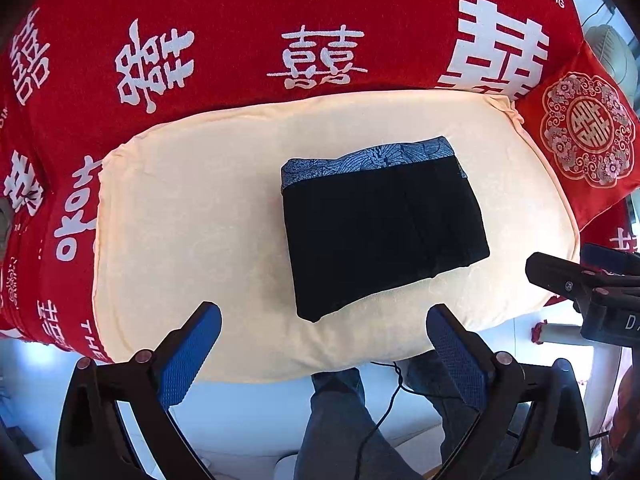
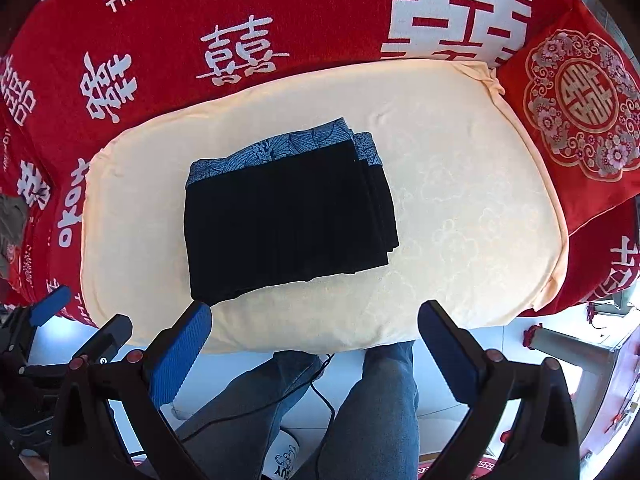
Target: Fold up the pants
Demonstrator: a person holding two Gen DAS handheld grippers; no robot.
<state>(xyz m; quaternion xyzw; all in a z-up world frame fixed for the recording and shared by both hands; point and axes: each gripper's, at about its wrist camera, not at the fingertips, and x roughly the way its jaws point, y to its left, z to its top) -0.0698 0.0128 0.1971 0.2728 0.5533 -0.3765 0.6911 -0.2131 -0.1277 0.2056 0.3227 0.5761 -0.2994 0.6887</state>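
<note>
On a cream cushion (image 1: 200, 220) over red bedding (image 1: 240, 8), folded pants (image 1: 380, 224) lie; both grippers gape wide.

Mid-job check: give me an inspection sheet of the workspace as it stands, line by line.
Surface: cream cushion lying on a red blanket with white characters.
Job's things: black pants folded into a compact stack on the cushion, patterned blue waistband at the far edge.
Clutter: red embroidered pillow beside the cushion.
Grippers: left gripper and right gripper both open, empty, clear of the pants.
Cables: thin black cable hanging by the person's legs.
Surroundings: pale floor below.
</note>
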